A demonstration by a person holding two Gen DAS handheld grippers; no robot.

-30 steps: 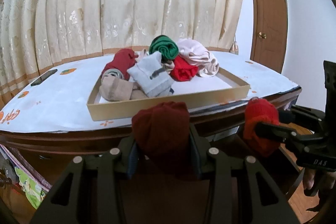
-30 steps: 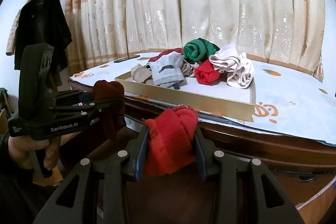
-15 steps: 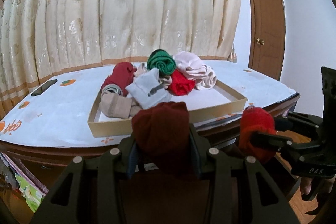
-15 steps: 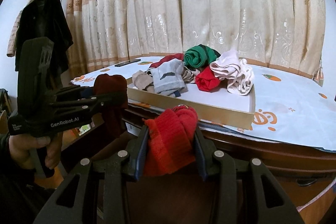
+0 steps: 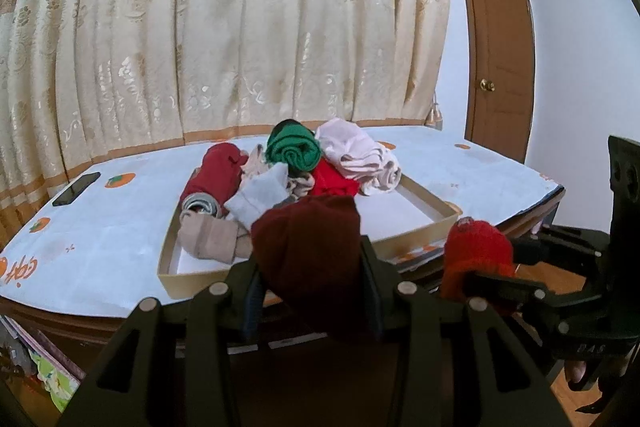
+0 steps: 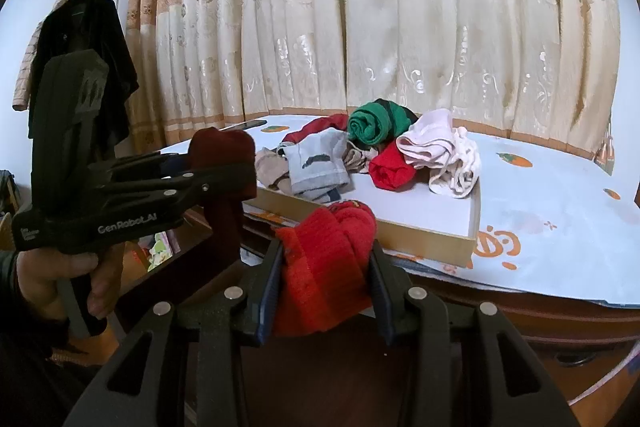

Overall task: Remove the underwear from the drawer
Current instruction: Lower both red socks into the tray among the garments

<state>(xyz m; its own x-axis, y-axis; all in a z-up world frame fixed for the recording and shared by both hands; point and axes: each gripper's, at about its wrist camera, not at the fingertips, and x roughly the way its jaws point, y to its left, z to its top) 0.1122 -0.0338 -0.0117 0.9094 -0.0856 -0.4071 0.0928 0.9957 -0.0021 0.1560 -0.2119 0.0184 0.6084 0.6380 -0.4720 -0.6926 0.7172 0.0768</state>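
My left gripper (image 5: 310,291) is shut on a dark red rolled piece of underwear (image 5: 308,247), held up in front of the table edge. My right gripper (image 6: 324,291) is shut on a bright red rolled piece of underwear (image 6: 328,259); it also shows at the right of the left wrist view, right gripper (image 5: 476,275). Beyond both lies a shallow cardboard box (image 5: 424,239) on the table, holding a heap of rolled garments: a green roll (image 5: 294,149), a pale pink piece (image 5: 356,155), a grey piece (image 5: 260,195). The drawer is out of sight.
The round wooden table (image 6: 560,311) carries a white cloth with orange prints. A black phone (image 5: 76,189) lies at the cloth's far left. Curtains (image 5: 240,27) hang behind, a brown door (image 5: 500,47) stands at the right, dark clothes (image 6: 80,43) hang at the left.
The left gripper has risen with its dark red roll, so the table top and box sit lower and more from above. The right gripper has barely moved.
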